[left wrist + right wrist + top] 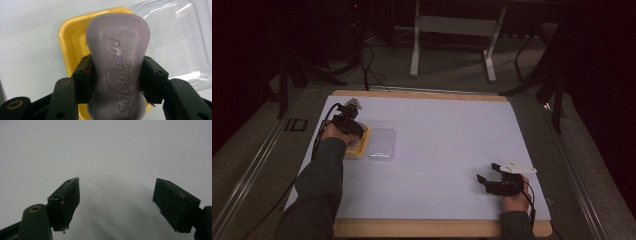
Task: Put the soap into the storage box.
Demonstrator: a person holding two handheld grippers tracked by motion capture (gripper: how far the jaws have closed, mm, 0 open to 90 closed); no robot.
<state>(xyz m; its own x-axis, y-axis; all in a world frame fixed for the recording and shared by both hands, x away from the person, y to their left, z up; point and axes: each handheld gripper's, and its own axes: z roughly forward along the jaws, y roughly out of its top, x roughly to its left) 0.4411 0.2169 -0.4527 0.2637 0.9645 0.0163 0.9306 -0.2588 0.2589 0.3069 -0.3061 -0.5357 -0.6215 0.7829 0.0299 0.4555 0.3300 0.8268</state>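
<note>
Soap bar (pixel 117 70) hides most of the yellow dish (pixel 71 37).

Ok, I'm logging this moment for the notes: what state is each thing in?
Left gripper: shut on the soap bar.
Soap bar: purple, clamped at its waist, over the yellow dish.
Yellow dish: open, on the mat.
Clear lid: off, lying beside the dish.
Right gripper: open, empty, over bare mat.

- Bench (pixel 447 145): white sheet over the top, wooden edge showing at near and far sides.
- Yellow tray (pixel 360 150) lies flat on the sheet, left side.
- Clear plastic lid (pixel 381 145) lies just beside the tray, to its right.
</note>
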